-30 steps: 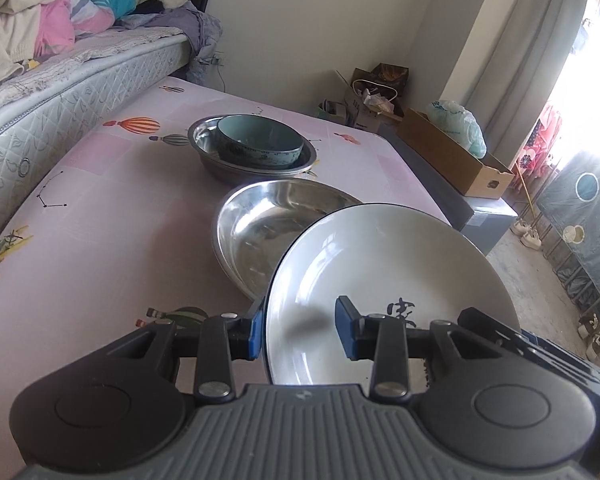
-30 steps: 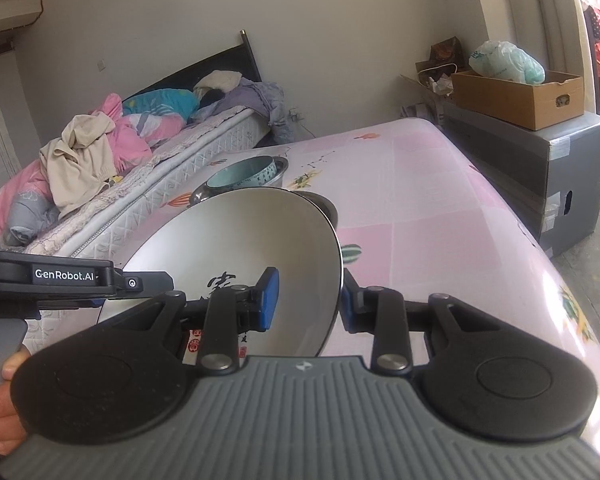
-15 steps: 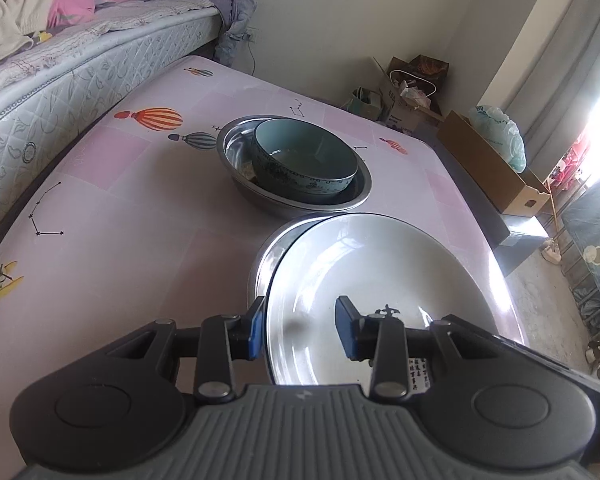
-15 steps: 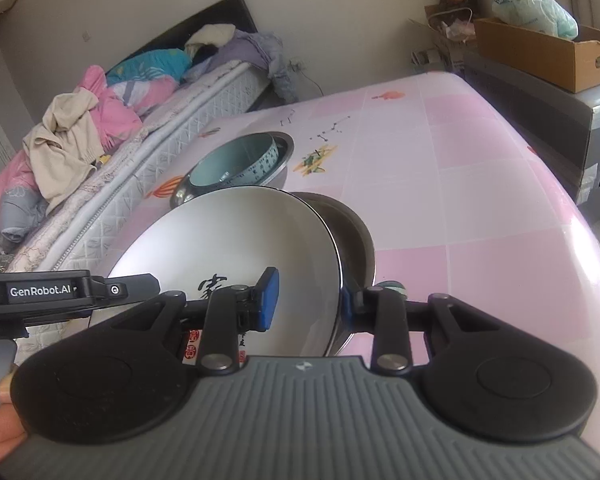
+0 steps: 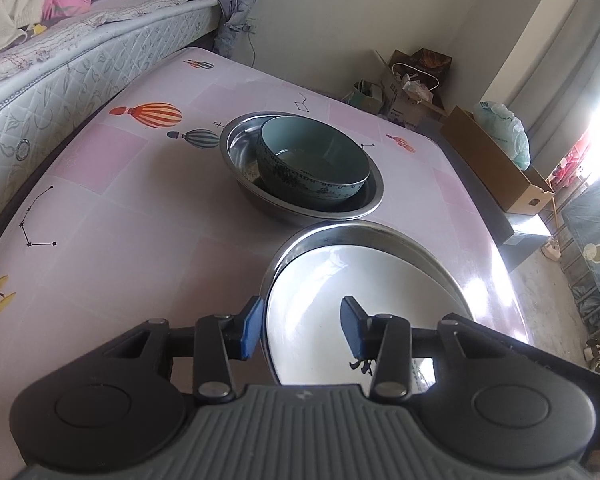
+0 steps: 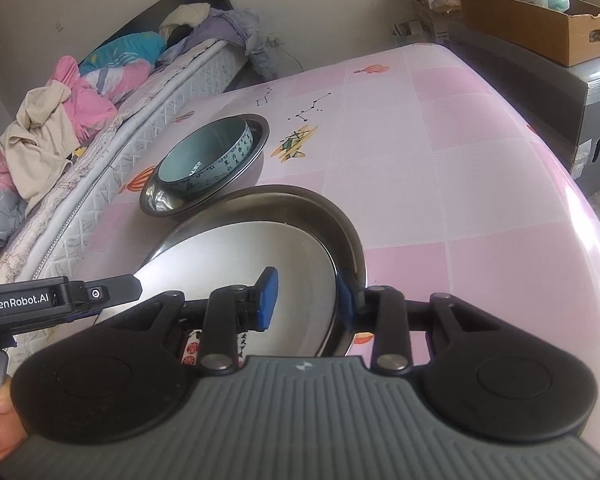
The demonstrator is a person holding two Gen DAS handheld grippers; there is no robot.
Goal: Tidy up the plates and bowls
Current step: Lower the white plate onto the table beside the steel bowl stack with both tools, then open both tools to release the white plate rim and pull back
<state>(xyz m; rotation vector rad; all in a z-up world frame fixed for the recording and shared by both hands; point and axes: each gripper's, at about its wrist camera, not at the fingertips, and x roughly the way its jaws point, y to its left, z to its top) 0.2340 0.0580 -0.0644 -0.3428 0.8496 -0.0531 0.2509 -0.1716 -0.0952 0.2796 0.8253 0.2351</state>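
A white plate (image 5: 340, 300) with black characters lies inside a steel basin (image 5: 380, 236) on the pink table; both also show in the right wrist view, the plate (image 6: 260, 252) inside the basin (image 6: 340, 220). My left gripper (image 5: 302, 330) straddles the plate's left rim, its jaws apart. My right gripper (image 6: 306, 298) straddles the plate's right rim with its jaws apart; whether the pads still touch it is unclear. Farther back a teal bowl (image 5: 312, 160) sits in a second steel basin (image 5: 260, 196).
The pink patterned table (image 5: 120, 220) has a mattress (image 5: 60, 76) with piled clothes along its left side. A grey cabinet (image 6: 540, 88) with a cardboard box (image 6: 540, 28) stands beyond the table's right edge. The left gripper body (image 6: 52, 300) shows in the right wrist view.
Both grippers carried the plate forward and down into the near steel basin. The jaws of both have opened wider around its rim.
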